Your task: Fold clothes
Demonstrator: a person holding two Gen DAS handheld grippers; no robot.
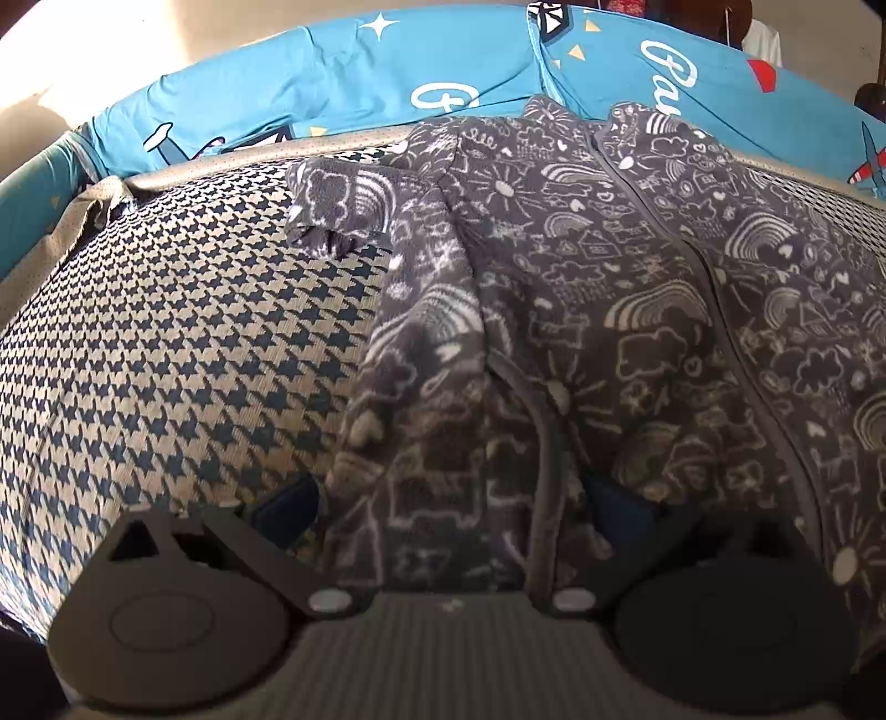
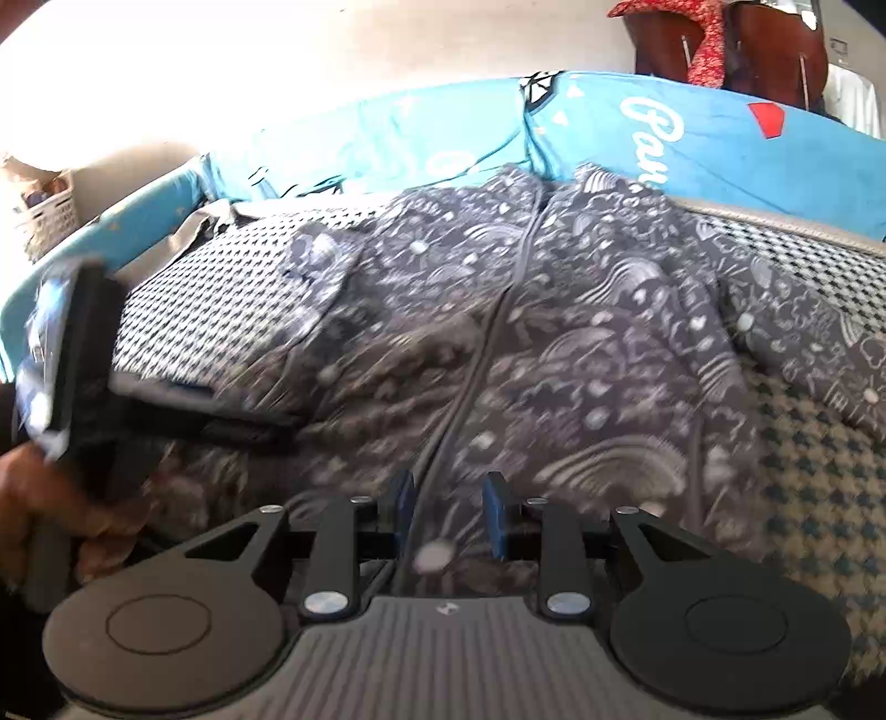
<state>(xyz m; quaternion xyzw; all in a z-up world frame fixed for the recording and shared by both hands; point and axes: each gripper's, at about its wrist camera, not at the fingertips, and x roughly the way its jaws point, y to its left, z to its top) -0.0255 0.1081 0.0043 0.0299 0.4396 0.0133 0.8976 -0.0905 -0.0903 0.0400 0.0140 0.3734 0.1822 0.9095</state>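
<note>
Garment (image 1: 581, 310): one grey doodle-print zip suit on the houndstooth mattress (image 1: 183, 343). Left gripper (image 1: 448, 504) spread wide around fabric; right gripper (image 2: 449, 515) slightly parted, pinching nothing. Only the right view shows a hand (image 2: 39, 498).

A home, most likely a bedroom or living room. A houndstooth-patterned cushion surface (image 1: 183, 343) like a sofa bed or mattress fills the near ground, edged by a grey piped border (image 1: 332, 147). Behind it lie bright blue cartoon-print pillows (image 2: 692, 127) against a plain pale wall (image 2: 332, 55). Far left stands a white woven basket (image 2: 47, 221); far right, dark wooden furniture (image 2: 775, 50) draped with red cloth (image 2: 709, 33).
</note>
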